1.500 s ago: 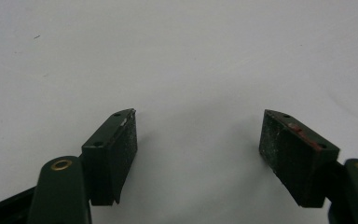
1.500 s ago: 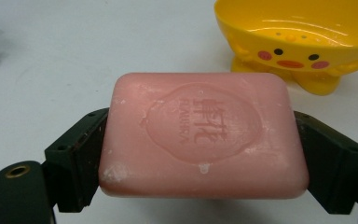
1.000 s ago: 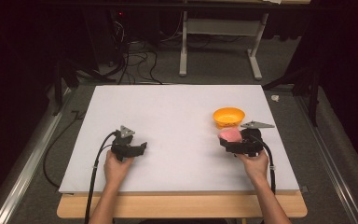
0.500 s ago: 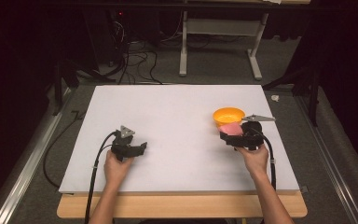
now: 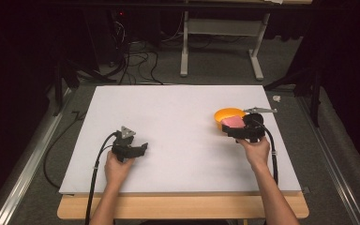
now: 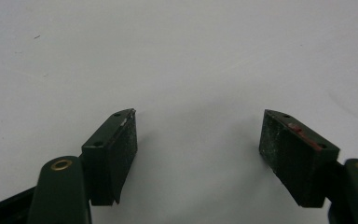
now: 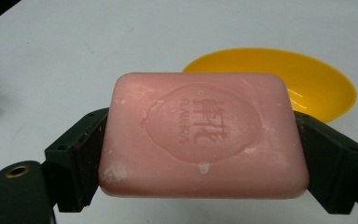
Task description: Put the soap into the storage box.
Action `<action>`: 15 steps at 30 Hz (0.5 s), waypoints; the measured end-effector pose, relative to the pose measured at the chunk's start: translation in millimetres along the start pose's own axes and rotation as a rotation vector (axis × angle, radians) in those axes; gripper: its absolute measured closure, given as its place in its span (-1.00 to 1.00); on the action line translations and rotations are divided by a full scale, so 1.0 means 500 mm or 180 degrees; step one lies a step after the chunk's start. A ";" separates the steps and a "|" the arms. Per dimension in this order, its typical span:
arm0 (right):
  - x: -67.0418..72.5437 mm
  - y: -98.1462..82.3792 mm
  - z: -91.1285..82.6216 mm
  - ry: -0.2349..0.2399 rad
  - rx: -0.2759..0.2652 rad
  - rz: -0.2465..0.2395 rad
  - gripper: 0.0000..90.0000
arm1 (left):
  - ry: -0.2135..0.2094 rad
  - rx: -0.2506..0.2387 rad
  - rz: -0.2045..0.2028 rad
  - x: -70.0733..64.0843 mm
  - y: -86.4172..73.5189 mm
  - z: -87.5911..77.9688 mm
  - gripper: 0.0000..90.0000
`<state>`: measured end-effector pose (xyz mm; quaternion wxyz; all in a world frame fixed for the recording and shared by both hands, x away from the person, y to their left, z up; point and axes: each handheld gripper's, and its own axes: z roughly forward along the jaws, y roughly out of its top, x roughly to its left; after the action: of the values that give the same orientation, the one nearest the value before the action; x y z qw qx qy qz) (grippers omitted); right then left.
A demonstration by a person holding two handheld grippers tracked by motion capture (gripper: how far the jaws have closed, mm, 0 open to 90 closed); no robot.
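Observation:
A pink bar of soap (image 7: 203, 133) with an embossed stamp sits flat between the jaws of my right gripper (image 7: 203, 158), which is shut on its two short ends. In the high view the soap (image 5: 233, 122) hangs at the near edge of a yellow bowl (image 5: 227, 114) on the white board (image 5: 178, 117), held there by the right gripper (image 5: 234, 127). The yellow bowl (image 7: 307, 79) lies just beyond the soap in the right gripper view. My left gripper (image 5: 140, 147) rests at the board's front left, its jaws open with only bare board between the pads (image 6: 126, 140).
The white board lies on a wooden table (image 5: 183, 206) whose front edge shows below it. Beyond the board are a grey floor, cables (image 5: 136, 65) and a white stand's legs (image 5: 220, 51). A metal rail (image 5: 23, 187) runs along the left.
My right gripper has carried the soap up and away from the person, from beside the bowl's near side to its near edge. The left gripper has stayed where it was.

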<state>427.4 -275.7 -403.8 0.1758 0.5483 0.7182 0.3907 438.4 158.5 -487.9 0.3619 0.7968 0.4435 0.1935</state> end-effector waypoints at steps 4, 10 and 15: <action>-0.005 0.012 0.010 -0.0057 0.0038 0.0002 -0.69 | 0.0000 -0.0001 -0.0002 0.000 0.000 0.000 -0.38; -0.010 0.025 0.018 -0.0087 0.0051 0.0015 -0.69 | 0.0000 -0.0001 -0.0002 0.000 0.000 0.000 -0.38; -0.012 0.040 0.026 -0.0114 0.0057 0.0043 -0.69 | 0.0001 -0.0001 -0.0002 0.000 0.000 0.000 -0.38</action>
<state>451.2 -274.6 -397.8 0.1811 0.5616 0.7147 0.3755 438.4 158.5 -487.9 0.3620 0.7966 0.4437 0.1936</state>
